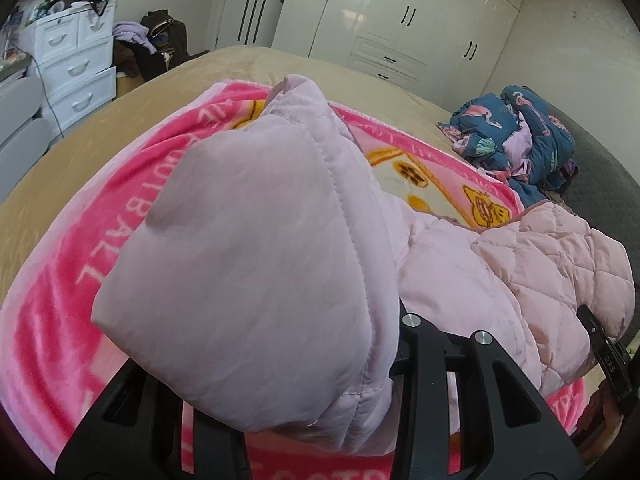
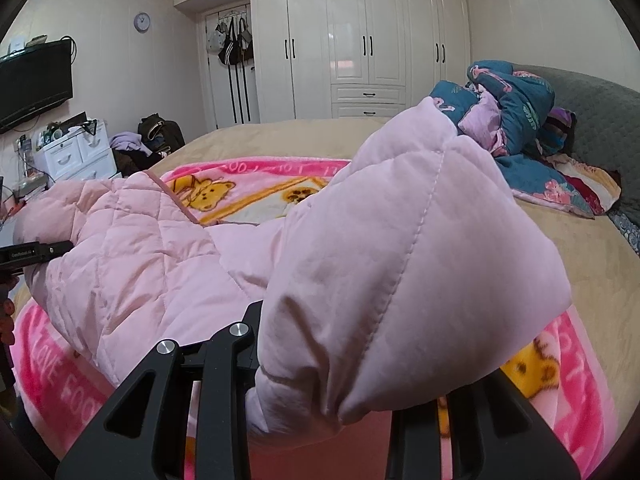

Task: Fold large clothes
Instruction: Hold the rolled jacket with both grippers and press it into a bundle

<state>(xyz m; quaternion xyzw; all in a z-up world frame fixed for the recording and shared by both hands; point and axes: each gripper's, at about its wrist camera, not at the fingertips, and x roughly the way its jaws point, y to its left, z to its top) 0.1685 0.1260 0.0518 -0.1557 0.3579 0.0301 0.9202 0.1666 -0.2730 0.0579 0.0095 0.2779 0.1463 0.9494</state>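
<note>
A pale pink quilted jacket (image 1: 532,256) lies on a pink cartoon blanket (image 1: 132,216) on the bed; it also shows in the right wrist view (image 2: 132,240). My left gripper (image 1: 320,420) is shut on one jacket sleeve (image 1: 256,264), which is lifted and drapes over the fingers, hiding the tips. My right gripper (image 2: 324,408) is shut on the other sleeve (image 2: 400,264), also raised above the blanket (image 2: 248,196). The right gripper's body shows at the right edge of the left wrist view (image 1: 604,356); the left one shows at the left edge of the right wrist view (image 2: 32,254).
The bed has a tan cover (image 2: 592,248). A crumpled blue flamingo quilt (image 2: 516,120) lies by the grey headboard (image 2: 600,112). White wardrobes (image 2: 360,48) stand beyond the bed. A white drawer unit (image 1: 72,68) and a clothes pile (image 1: 152,44) stand beside the bed, under a wall TV (image 2: 32,84).
</note>
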